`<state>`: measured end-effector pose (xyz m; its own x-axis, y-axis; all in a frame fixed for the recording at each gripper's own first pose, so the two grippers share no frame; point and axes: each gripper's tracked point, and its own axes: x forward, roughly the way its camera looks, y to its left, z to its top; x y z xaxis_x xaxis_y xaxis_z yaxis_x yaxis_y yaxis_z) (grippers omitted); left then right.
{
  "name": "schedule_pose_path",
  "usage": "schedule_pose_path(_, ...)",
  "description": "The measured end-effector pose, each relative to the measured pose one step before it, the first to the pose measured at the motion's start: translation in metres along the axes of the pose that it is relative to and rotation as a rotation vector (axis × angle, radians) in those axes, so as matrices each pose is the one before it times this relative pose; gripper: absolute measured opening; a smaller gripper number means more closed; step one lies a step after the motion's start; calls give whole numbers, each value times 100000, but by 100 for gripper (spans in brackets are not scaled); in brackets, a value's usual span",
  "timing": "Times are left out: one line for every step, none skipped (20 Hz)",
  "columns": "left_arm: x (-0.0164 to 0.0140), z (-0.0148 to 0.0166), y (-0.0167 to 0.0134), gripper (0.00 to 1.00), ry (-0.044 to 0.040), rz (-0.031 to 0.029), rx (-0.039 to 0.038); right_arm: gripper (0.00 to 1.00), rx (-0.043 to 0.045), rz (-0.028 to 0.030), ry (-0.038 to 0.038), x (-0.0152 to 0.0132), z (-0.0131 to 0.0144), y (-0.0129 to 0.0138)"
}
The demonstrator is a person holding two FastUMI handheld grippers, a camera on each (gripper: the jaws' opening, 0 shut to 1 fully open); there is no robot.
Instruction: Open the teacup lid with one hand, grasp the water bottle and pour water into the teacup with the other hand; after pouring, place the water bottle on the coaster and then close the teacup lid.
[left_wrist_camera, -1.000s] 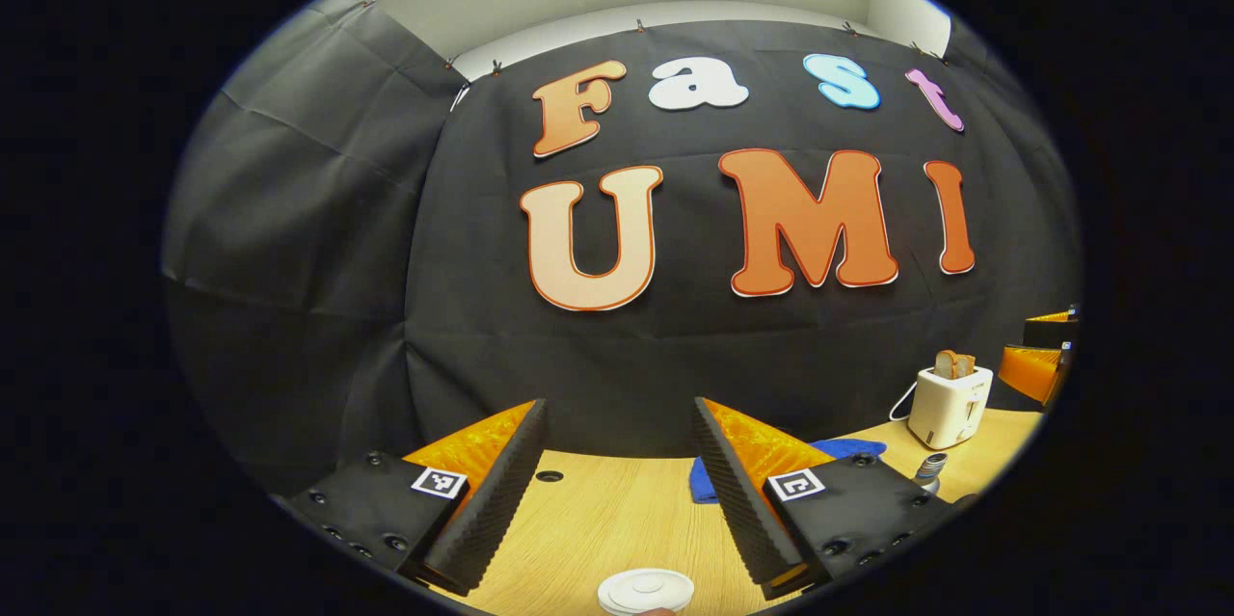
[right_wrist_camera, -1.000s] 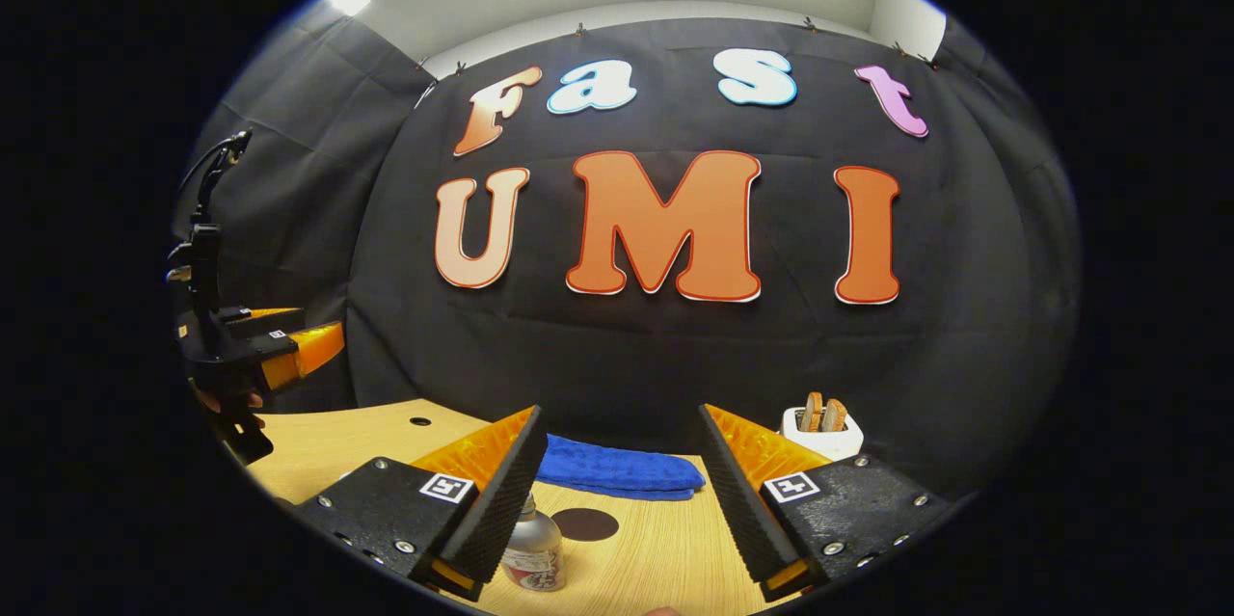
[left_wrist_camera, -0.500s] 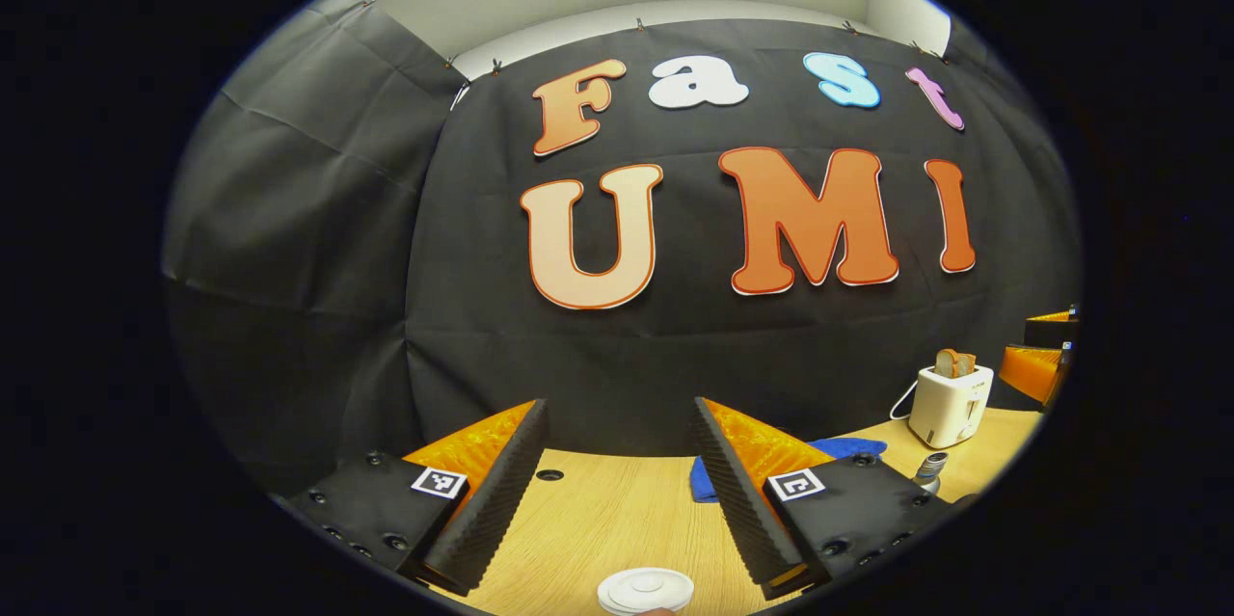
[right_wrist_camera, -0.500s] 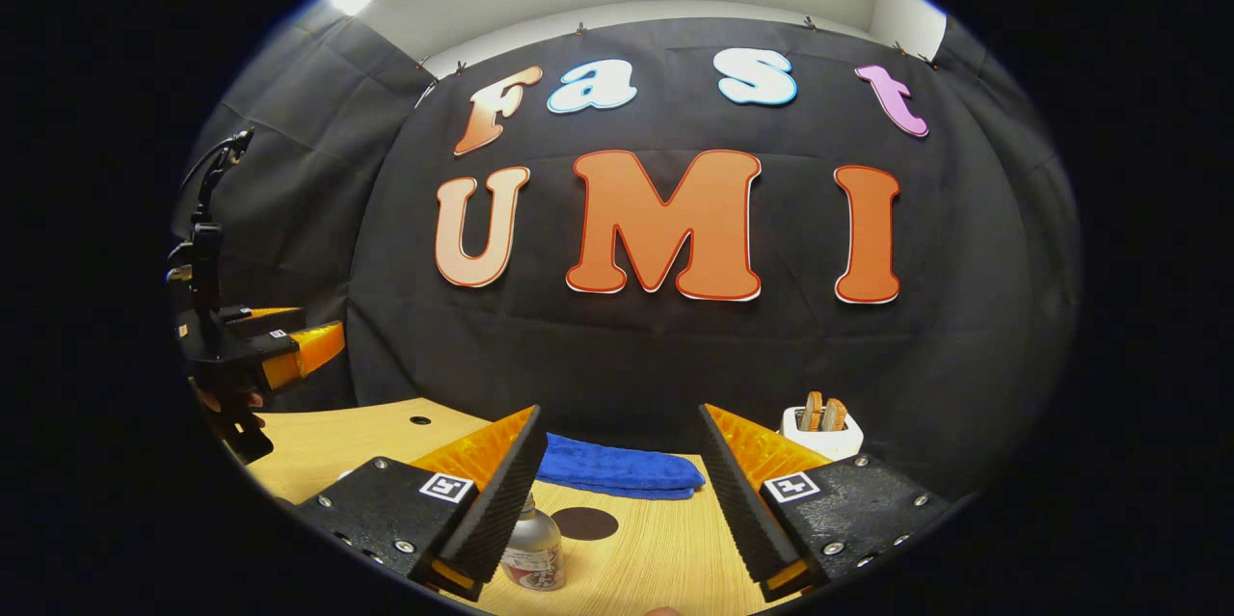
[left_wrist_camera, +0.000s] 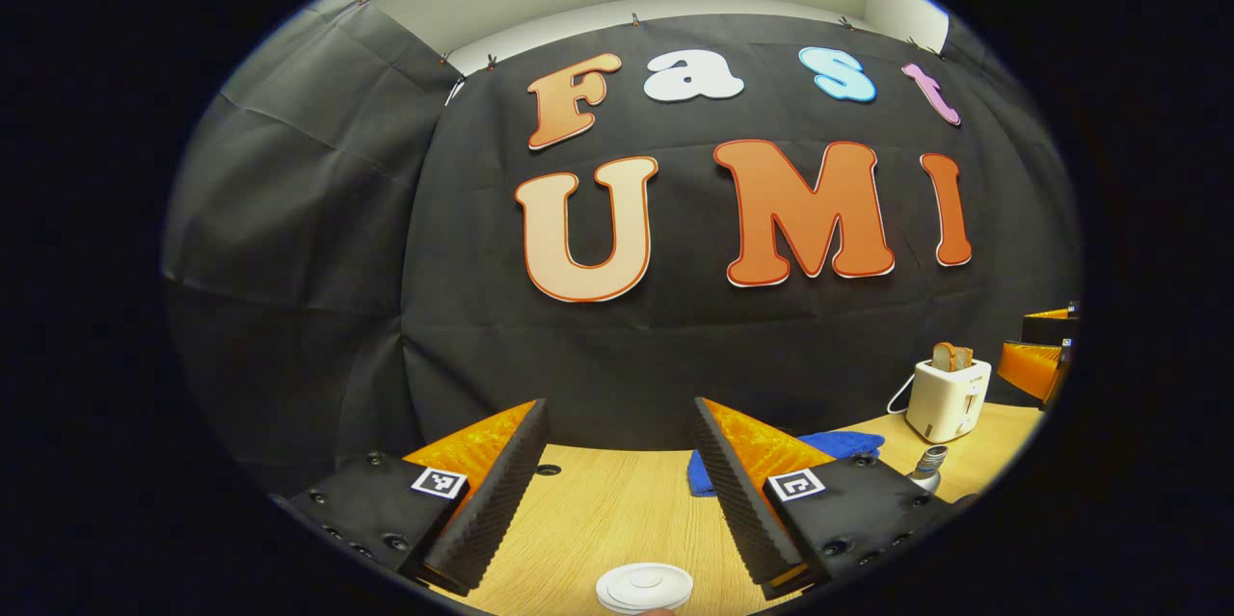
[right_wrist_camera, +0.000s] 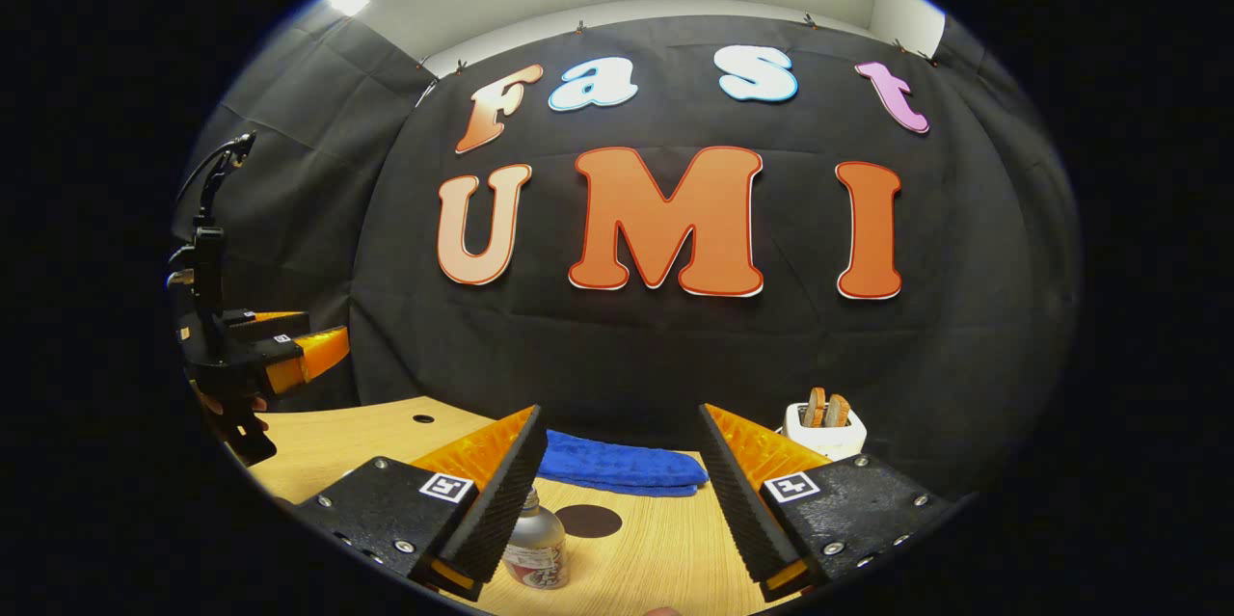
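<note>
The left gripper (left_wrist_camera: 617, 491), fingers wide apart and holding nothing, hangs just above and behind the round teacup lid (left_wrist_camera: 644, 588).

Both cams sit low over light wooden worktop (left_wrist_camera: 598, 520), facing back wall; both catch white toaster (right_wrist_camera: 824, 431) & blue towel (right_wrist_camera: 617, 468).

Sharp, evenly lit, edges bowed by fisheye
</note>
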<state>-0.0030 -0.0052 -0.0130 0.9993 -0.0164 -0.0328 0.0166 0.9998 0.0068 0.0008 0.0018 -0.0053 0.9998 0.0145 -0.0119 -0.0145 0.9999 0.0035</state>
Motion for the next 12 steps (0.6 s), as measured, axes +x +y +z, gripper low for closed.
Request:
schedule_pose_path(69, -320, -104, 98, 486, -197, 93, 94, 181, 678, 38, 44, -65, 148)
schedule_pose_path(15, -304, -25, 98, 824, -185, 50, 94, 155, 632, 274, 23, -234, 183)
schedule_pose_path(55, -456, -144, 97, 802, -408, -102, 94, 259, 784, 417, 28, -200, 240)
schedule_pose_path(39, -279, -73, 98, 732, -293, 56, 94, 304, 720, 559, -14, -288, 225)
schedule_pose_path(-102, -546, 61, 98, 855, -111, 199, 94, 318, 945, 603, -38, -278, 291)
schedule_pose_path(-41, -430, -25, 98, 855, -175, 329, 94, 365, 825, 861, -200, -384, 347)
schedule_pose_path(-44, -568, -20, 98, 1069, -256, 372, 94, 240, 967, 854, -195, -347, 323)
schedule_pose_path(11, -748, -91, 98, 970, -344, 306, 94, 160, 1059, 1015, -282, -674, 397)
schedule_pose_path(64, -610, -29, 98, 1254, -521, 168, 94, -254, 1652, 887, -267, -562, 491)
schedule_pose_path(146, -612, -250, 98, 1292, -985, -57, 94, -538, 1496, 732, -204, -533, 524)
schedule_pose_path(-6, -669, -263, 98, 1447, -724, -358, 94, -555, 1264, 804, -84, -420, 421)
schedule_pose_path(50, -761, -89, 98, 1393, -482, -533, 94, -451, 1090, 658, 27, -444, 424)
